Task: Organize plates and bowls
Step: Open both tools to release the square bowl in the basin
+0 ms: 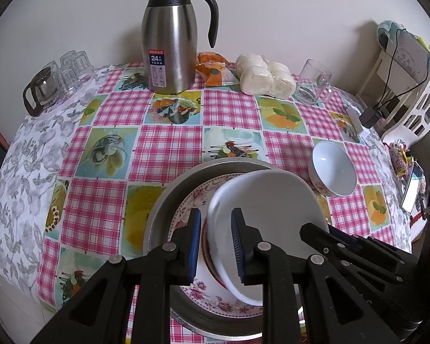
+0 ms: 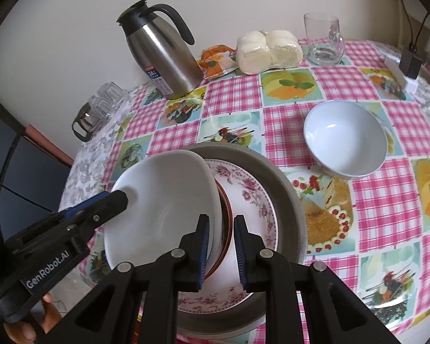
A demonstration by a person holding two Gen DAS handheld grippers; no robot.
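A white squarish plate (image 1: 269, 209) (image 2: 163, 200) is tilted over a red-rimmed dish (image 2: 228, 215), which rests on a pink floral plate (image 1: 203, 292) (image 2: 252, 197) inside a round metal tray (image 1: 169, 200) (image 2: 289, 200). My left gripper (image 1: 215, 246) straddles the white plate's rim, fingers slightly apart; it also shows in the right wrist view (image 2: 120, 200). My right gripper (image 2: 220, 252) straddles the opposite rim and the red-rimmed dish's edge, jaws slightly apart; it also shows in the left wrist view (image 1: 324, 235). A white bowl (image 1: 332, 169) (image 2: 345, 139) sits alone to the right.
At the back of the checked tablecloth (image 1: 169, 143) stand a steel thermos jug (image 1: 169, 40) (image 2: 160, 54), wrapped buns (image 1: 266, 77) (image 2: 269, 48), an orange packet (image 1: 213, 68), a glass mug (image 1: 314, 81) (image 2: 325, 40), and glasses with a glass pot (image 1: 54, 83) at far left. A white rack (image 1: 410, 80) stands right.
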